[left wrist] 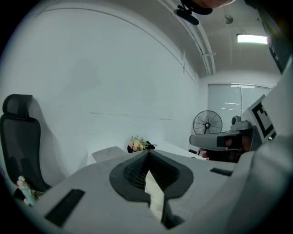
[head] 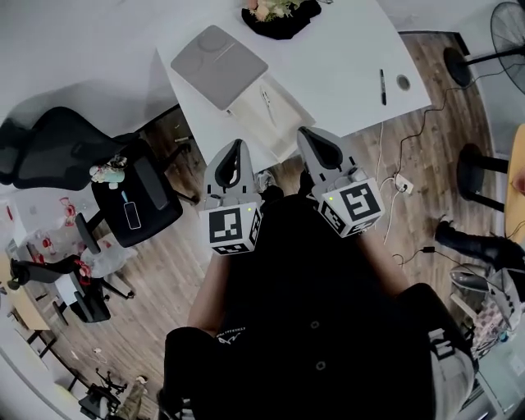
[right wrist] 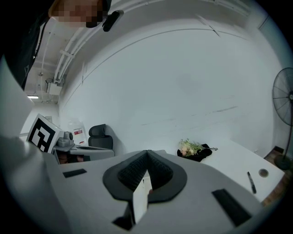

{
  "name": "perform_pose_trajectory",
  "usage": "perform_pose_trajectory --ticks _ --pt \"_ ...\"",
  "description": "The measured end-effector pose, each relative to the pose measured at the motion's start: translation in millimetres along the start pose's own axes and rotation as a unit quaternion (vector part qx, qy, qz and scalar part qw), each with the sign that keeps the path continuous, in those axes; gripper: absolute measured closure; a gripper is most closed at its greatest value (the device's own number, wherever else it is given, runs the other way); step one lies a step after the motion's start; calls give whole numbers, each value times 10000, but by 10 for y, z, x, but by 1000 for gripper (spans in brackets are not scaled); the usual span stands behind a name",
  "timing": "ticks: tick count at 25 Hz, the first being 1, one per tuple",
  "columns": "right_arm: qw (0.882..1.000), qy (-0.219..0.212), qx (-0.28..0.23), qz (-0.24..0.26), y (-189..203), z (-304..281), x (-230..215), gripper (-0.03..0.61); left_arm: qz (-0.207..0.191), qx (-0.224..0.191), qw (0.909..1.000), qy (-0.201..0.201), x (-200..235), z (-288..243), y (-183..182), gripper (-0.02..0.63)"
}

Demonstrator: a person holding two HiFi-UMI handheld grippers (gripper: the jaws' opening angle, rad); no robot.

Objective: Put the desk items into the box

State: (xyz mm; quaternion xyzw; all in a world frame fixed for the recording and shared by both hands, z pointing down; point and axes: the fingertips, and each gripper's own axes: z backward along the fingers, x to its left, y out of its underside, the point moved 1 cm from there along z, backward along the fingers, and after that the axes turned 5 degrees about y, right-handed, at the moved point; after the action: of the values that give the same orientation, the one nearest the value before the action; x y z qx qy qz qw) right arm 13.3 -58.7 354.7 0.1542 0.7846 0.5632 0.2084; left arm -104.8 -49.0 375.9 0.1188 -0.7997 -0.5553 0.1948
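- Left gripper [left wrist: 147,154]: pads together, nothing between them. It is held just short of the desk's [head: 344,49] near edge, probably a ready pose.
- Right gripper [right wrist: 146,154]: closed likewise and empty, also off the desk's near edge.
- Pen [head: 382,86]: on the desk's right side, not yet boxed.
- Grey flat case [head: 217,64]: on the desk's left corner, possibly the box.
- Flowers [head: 275,12]: at the desk's far edge.

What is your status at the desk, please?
Shut and empty: left gripper, right gripper, short of white desk. On it, slim black pen, untouched. Nothing between.
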Motion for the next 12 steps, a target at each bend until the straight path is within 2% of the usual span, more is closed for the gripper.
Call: perform_pose_trajectory --ticks 7,12 --pt "9996 -197 -52 208 -23 34 261 580 -91 -208 9997 -68 76 189 -83 606" --pt "9990 -341 -239 133 -182 64 387 580 -153 -421 9989 -150 102 296 -201 606"
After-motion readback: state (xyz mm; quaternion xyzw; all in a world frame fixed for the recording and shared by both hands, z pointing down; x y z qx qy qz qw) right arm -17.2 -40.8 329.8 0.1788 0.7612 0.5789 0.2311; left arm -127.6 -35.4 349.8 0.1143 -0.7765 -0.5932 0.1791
